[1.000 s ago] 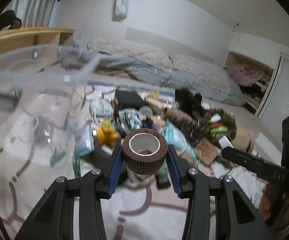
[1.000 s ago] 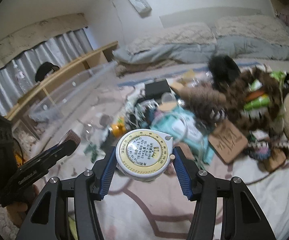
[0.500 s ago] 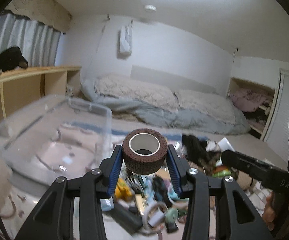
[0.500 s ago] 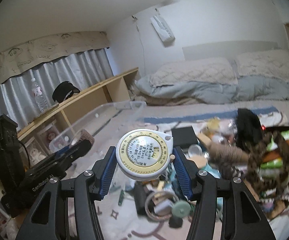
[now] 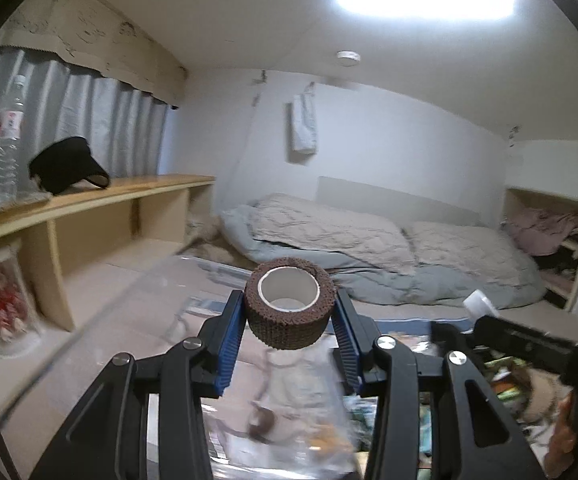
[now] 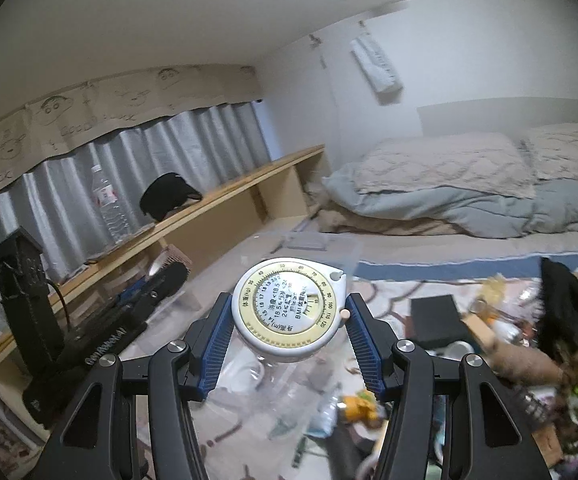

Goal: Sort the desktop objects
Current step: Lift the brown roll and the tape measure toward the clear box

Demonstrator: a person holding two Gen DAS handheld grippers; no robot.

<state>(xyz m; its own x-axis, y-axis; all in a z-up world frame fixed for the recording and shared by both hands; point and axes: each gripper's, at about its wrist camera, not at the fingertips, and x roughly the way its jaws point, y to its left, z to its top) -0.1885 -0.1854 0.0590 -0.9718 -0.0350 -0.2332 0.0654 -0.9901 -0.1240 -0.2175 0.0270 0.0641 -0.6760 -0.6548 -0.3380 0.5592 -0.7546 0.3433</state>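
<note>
My left gripper (image 5: 289,312) is shut on a brown roll of bandage tape (image 5: 289,304) with a white core, held high above the floor. A round white tape measure with a yellow dial (image 6: 289,310) sits clamped in my right gripper (image 6: 289,320). In the right wrist view the left gripper (image 6: 161,280) shows at the left with the brown roll at its tip. The right gripper's body (image 5: 529,344) crosses the lower right of the left wrist view. A clear plastic bin (image 5: 209,320), blurred, lies below and ahead of both grippers.
A heap of loose objects (image 6: 509,340) covers the patterned mat at the right. A wooden shelf (image 5: 89,208) along the left wall carries a water bottle (image 5: 5,136) and a black cap (image 5: 69,166). A bed with grey bedding (image 5: 369,248) lies at the back.
Both grippers have risen and tilted up with their objects still held. The pile on the mat has dropped low in both views, and the shelf, curtain and ceiling have come into sight.
</note>
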